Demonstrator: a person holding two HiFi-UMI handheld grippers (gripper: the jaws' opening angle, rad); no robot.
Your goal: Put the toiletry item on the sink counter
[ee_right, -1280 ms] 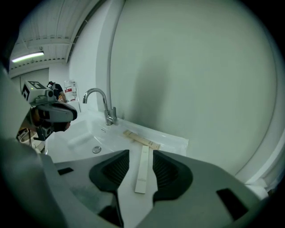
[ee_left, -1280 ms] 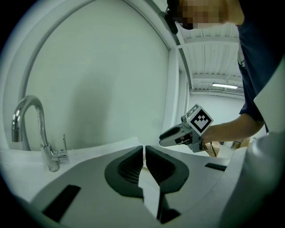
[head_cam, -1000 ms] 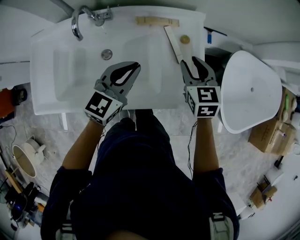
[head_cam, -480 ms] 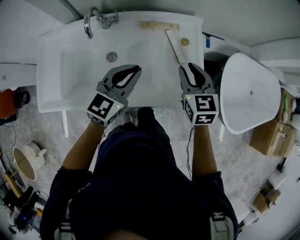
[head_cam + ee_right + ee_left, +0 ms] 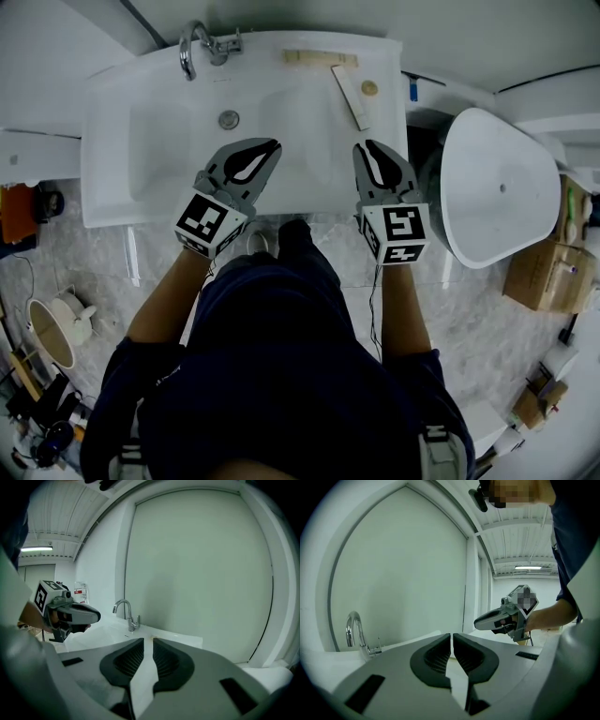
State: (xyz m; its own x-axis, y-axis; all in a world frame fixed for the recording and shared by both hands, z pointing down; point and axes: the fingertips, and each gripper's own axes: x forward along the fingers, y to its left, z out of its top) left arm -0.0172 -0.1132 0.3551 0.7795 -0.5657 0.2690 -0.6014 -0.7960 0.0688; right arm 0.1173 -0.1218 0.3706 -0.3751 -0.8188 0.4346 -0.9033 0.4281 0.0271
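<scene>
Cool, even indoor light. A ceiling strip lamp glows in both gripper views. Fisheye bending and dark vignetted corners throughout; the nearest foreground is soft.

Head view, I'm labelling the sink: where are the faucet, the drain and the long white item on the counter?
faucet (image 5: 220, 43): head view, its base body
drain (image 5: 229, 119): head view, its metal centre
long white item (image 5: 349, 97): head view, its middle

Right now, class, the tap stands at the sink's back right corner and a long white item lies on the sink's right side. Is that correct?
No. The head view shows the tap at the sink's back left corner, not the right. The long white item does lie on its right side.
</scene>
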